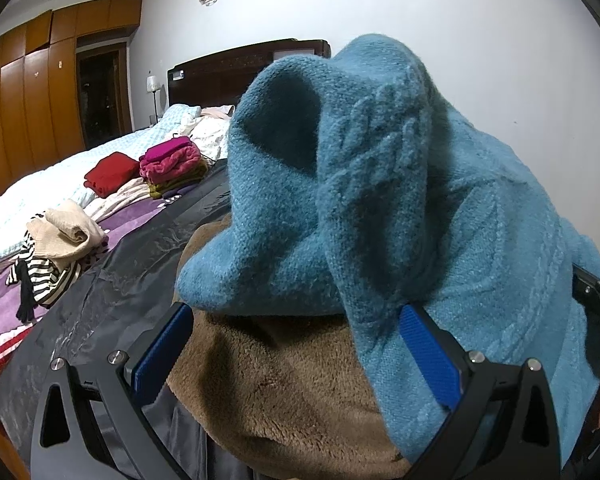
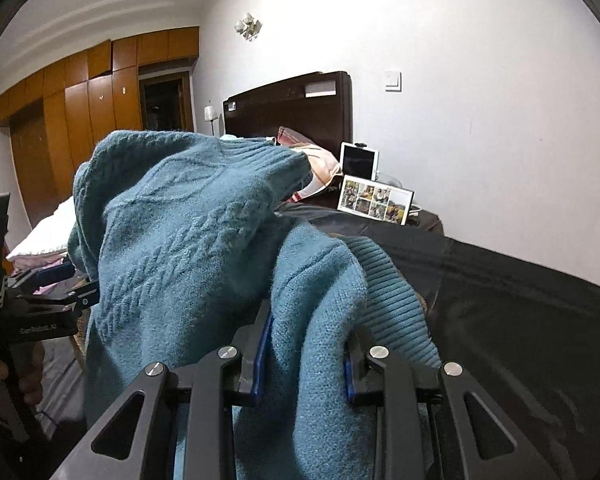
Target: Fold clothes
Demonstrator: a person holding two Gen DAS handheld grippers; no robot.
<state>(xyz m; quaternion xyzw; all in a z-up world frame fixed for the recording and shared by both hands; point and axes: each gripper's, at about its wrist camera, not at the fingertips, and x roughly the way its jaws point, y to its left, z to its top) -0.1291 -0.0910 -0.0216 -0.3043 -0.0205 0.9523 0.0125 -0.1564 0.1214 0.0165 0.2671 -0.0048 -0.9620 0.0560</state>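
A teal cable-knit sweater (image 1: 380,184) hangs lifted above a brown fleece garment (image 1: 284,392) on the bed. My left gripper (image 1: 296,320) is open, its blue pads wide apart; the sweater drapes over its right finger (image 1: 428,356) and nothing lies between the pads but the fleece below. In the right wrist view the sweater (image 2: 188,248) fills the middle. My right gripper (image 2: 306,344) is shut on a fold of the sweater near its ribbed hem (image 2: 392,300). The left gripper's body (image 2: 40,308) shows at the left edge of that view.
A dark sheet (image 1: 112,292) covers the near bed. Folded piles lie beyond: red (image 1: 112,174), magenta (image 1: 172,160), and cream with striped clothes (image 1: 60,240). A dark headboard (image 2: 292,112), a photo frame (image 2: 376,200) and a tablet (image 2: 358,162) stand by the white wall. A wooden wardrobe (image 2: 72,120) stands at left.
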